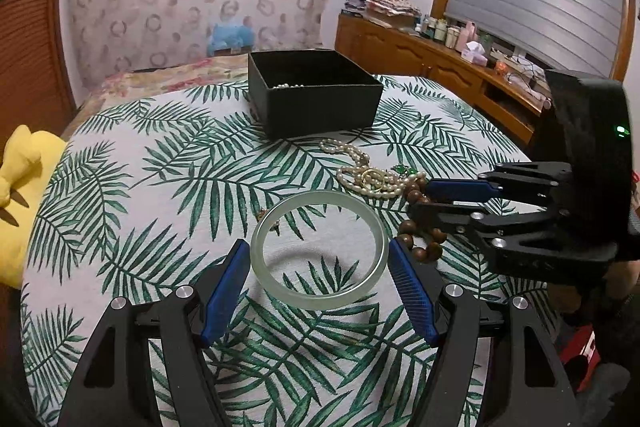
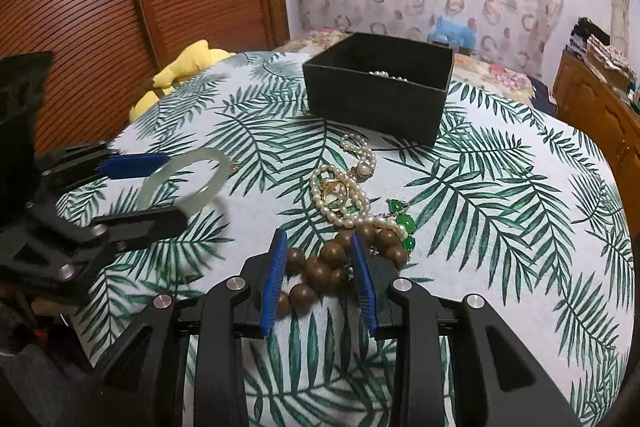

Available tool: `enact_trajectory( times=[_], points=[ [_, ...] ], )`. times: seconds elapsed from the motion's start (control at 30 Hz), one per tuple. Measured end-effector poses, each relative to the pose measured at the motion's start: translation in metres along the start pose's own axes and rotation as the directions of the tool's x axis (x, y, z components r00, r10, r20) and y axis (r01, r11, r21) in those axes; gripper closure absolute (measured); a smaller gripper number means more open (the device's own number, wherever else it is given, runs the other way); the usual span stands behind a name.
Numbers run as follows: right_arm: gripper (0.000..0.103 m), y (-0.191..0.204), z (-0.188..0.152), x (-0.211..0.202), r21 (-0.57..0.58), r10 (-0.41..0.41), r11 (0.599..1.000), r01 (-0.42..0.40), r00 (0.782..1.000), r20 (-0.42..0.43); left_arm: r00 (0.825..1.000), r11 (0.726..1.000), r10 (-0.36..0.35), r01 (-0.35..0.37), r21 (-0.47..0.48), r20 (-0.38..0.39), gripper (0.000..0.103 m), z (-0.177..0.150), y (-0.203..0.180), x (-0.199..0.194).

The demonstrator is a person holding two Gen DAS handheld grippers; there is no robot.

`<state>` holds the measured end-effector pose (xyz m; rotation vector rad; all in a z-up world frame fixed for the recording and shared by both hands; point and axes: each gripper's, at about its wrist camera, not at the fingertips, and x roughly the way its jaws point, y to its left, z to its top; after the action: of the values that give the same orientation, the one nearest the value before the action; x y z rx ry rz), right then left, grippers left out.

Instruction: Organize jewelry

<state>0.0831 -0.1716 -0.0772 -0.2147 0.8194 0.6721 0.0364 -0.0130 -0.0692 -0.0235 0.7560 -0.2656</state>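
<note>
Left wrist view: the left claw (image 1: 318,285) grasps the pale jade bangle (image 1: 319,249), its blue pads at the ring's two sides, lifted above the leaf-print tabletop (image 1: 160,187). The right claw (image 2: 319,281) is clenched on the wooden bead bracelet (image 2: 320,263). A pearl necklace (image 2: 340,195) lies between the bracelet and the black box (image 2: 376,99) near the tabletop's far edge.

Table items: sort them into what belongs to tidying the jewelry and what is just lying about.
Belongs to the job:
jade bangle
wooden bead bracelet
pearl necklace
green pendant
black box

Just lying about:
yellow plush toy
bottles on the sideboard
</note>
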Motion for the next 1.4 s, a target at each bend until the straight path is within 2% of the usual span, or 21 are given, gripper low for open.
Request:
enact_trajectory(
  times=[0.23, 0.27, 0.3, 0.37, 0.6, 0.83, 0.87, 0.97, 1.4],
  points=[
    [0.068, 0.001, -0.001, 0.005, -0.015, -0.036, 0.999, 0.036, 0.999, -0.02, 1.0, 1.0, -0.002, 0.002, -0.004, 0.011, 0.035, -0.001, 0.002, -0.002],
    [0.069, -0.001, -0.002, 0.004, -0.014, -0.037, 0.999, 0.037, 0.999, -0.021, 1.0, 1.0, -0.001, 0.001, -0.004, 0.011, 0.035, -0.001, 0.002, -0.002],
    [0.08, -0.003, -0.003, 0.004, -0.01, -0.03, 1.0, 0.03, 0.999, -0.023, 1.0, 1.0, -0.001, 0.001, -0.004, 0.012, 0.035, -0.001, 0.002, -0.002],
    [0.081, -0.005, -0.006, 0.004, 0.0, -0.008, 1.0, 0.008, 1.0, -0.03, 1.0, 1.0, -0.002, 0.002, -0.004, 0.012, 0.035, -0.001, 0.002, -0.002],
    [0.084, -0.007, -0.008, -0.014, -0.017, -0.008, 1.0, 0.008, 1.0, 0.006, 1.0, 1.0, -0.001, 0.001, -0.003, 0.023, 0.035, 0.0, -0.001, -0.004],
    [0.085, -0.016, 0.011, -0.059, -0.031, -0.027, 0.999, 0.03, 0.995, 0.094, 0.998, 1.0, 0.001, -0.001, 0.003, 0.058, 0.035, 0.011, -0.005, -0.013],
    [0.089, -0.018, 0.015, -0.064, -0.035, -0.03, 0.999, 0.034, 0.994, 0.102, 0.998, 1.0, 0.002, -0.002, 0.004, 0.064, 0.035, 0.014, -0.005, -0.014],
    [0.089, -0.021, 0.023, -0.077, -0.045, -0.04, 0.998, 0.046, 0.991, 0.129, 0.996, 1.0, 0.004, -0.005, 0.013, 0.085, 0.035, 0.022, -0.007, -0.02],
    [0.089, -0.034, 0.064, -0.088, -0.086, -0.053, 0.994, 0.07, 0.981, 0.186, 0.991, 0.999, 0.025, -0.029, 0.028, 0.128, 0.035, 0.052, -0.002, -0.019]
  ],
)
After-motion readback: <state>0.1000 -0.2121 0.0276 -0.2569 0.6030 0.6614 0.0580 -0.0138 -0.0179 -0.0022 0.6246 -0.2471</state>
